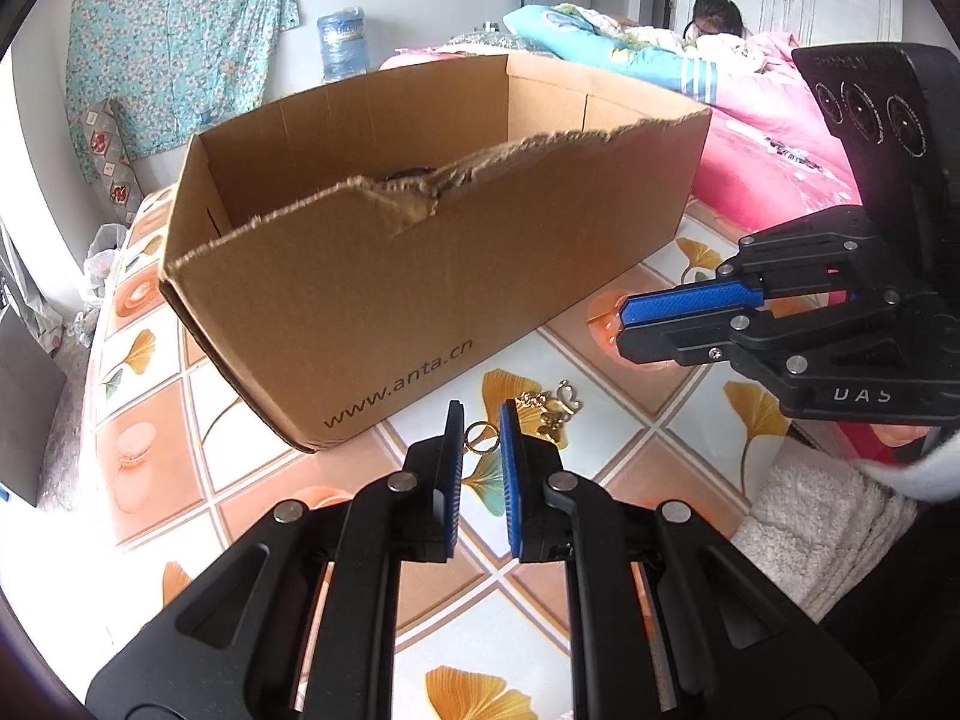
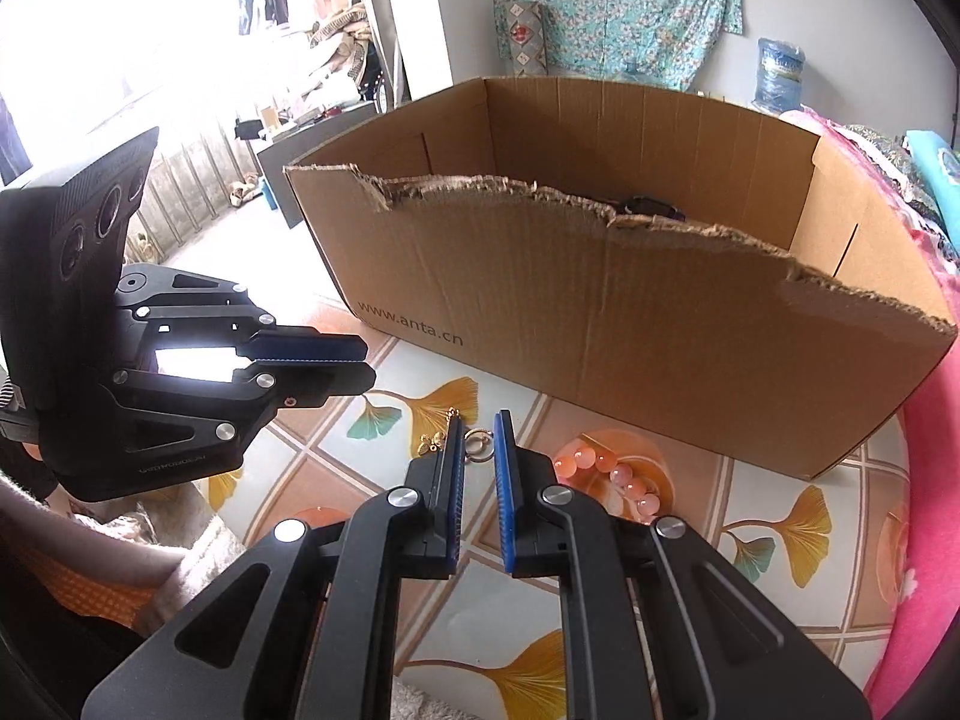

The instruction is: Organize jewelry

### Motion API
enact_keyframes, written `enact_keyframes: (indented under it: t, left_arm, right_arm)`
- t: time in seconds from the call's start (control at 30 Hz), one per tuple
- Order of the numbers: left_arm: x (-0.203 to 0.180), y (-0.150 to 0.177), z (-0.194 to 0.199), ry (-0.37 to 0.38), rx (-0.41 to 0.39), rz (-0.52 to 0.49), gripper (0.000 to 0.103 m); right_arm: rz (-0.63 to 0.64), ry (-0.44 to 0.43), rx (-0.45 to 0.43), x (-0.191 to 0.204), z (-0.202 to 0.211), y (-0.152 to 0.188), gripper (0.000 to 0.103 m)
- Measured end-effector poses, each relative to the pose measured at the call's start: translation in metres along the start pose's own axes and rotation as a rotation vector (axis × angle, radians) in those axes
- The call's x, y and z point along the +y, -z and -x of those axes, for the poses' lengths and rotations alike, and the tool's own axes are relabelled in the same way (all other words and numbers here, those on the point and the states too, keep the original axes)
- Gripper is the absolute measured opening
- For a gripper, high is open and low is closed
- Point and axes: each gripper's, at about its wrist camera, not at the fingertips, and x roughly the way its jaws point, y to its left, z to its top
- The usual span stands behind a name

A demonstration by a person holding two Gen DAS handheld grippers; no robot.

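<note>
In the left wrist view, a table (image 1: 150,420) under a cloth printed with ginkgo leaves fills the lower left. An open cardboard box (image 1: 420,276), its near wall torn to a ragged edge, stands on it across the centre of the frame. Little of the inside is shown over that wall. One dark item (image 1: 408,173) is glimpsed at the bottom, possibly a band or strap, though too little of it is seen to be sure. The rest of the box floor is hidden.

At the lower centre the left gripper (image 1: 480,414) is clenched to a narrow slit with nothing pinched. A gold ring (image 1: 480,438) is seen through that slit, lying on the cloth outside the box, just in front of its near wall. Just to the right of the ring, a cluster of gold charms (image 1: 549,411) is spread on the cloth (one of them butterfly-shaped). At the right edge the right gripper (image 1: 624,324) is seen from the side, its blue-padded fingers pressed together and empty.

In the right wrist view the charms are found left of the ring. A bracelet of pink beads (image 2: 606,471) lies further right on an orange print of the cloth, near the box's front wall and not inside the box.
</note>
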Motion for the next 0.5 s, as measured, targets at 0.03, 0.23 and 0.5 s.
enact_keyframes:
  t: [0.03,0.23,0.5]
  left_arm:
    - [-0.002,-0.003,0.007,0.001,-0.017,-0.001,0.011]
    - [-0.01,-0.032,0.06,0.064,-0.164,0.0,0.011]
    - [0.004,-0.105,0.055,0.065,-0.188,0.036,0.011]
  right_arm:
    - [-0.005,-0.006,-0.019,-0.001,0.006,-0.001,0.01]
    - [-0.055,-0.057,-0.157,-0.007,0.047,-0.021,0.01]
    - [-0.15,0.01,-0.283,-0.047,0.072,-0.062,0.01]
